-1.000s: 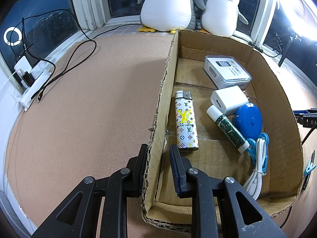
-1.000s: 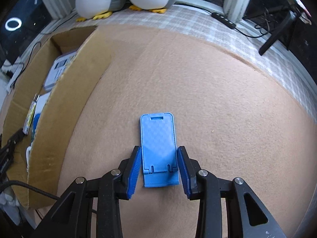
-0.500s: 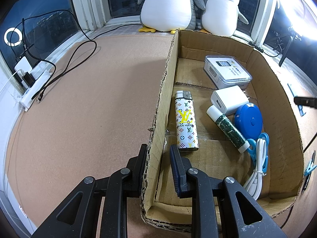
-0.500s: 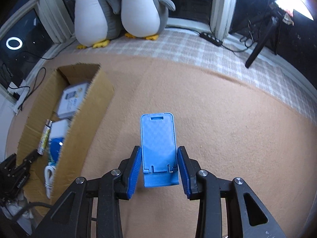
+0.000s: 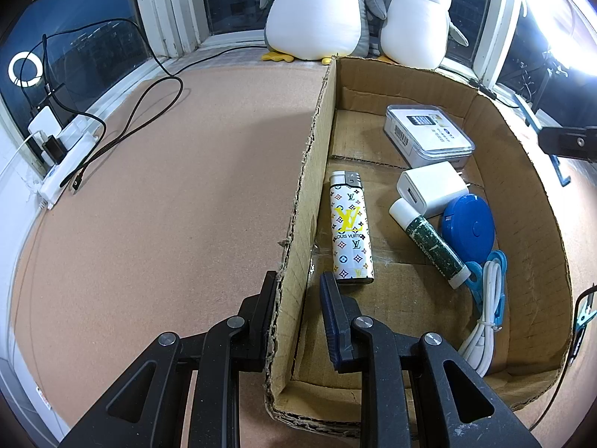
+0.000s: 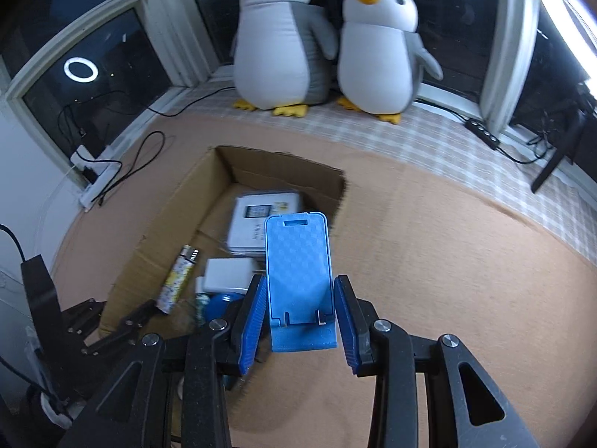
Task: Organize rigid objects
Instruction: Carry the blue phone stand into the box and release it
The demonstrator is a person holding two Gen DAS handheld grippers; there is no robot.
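My right gripper (image 6: 300,311) is shut on a blue plastic phone stand (image 6: 298,265) and holds it in the air above the right edge of the cardboard box (image 6: 168,220). My left gripper (image 5: 298,291) straddles the box's left wall (image 5: 309,171), one finger outside and one inside, pinching it. In the box lie a patterned lighter (image 5: 350,227), a white charger (image 5: 429,186), a green glue stick (image 5: 429,239), a blue round case (image 5: 470,226), a white cable (image 5: 485,321) and a clear-lidded white box (image 5: 429,130).
Two plush penguins (image 5: 324,11) stand at the window behind the box. A white power strip (image 5: 63,160) with black cables (image 5: 141,112) lies at the left edge of the tan mat. A second power strip (image 6: 481,132) lies on the checked cloth at the right.
My right gripper has lifted the blue stand off the mat and swung left, over the box. My left gripper has not moved.
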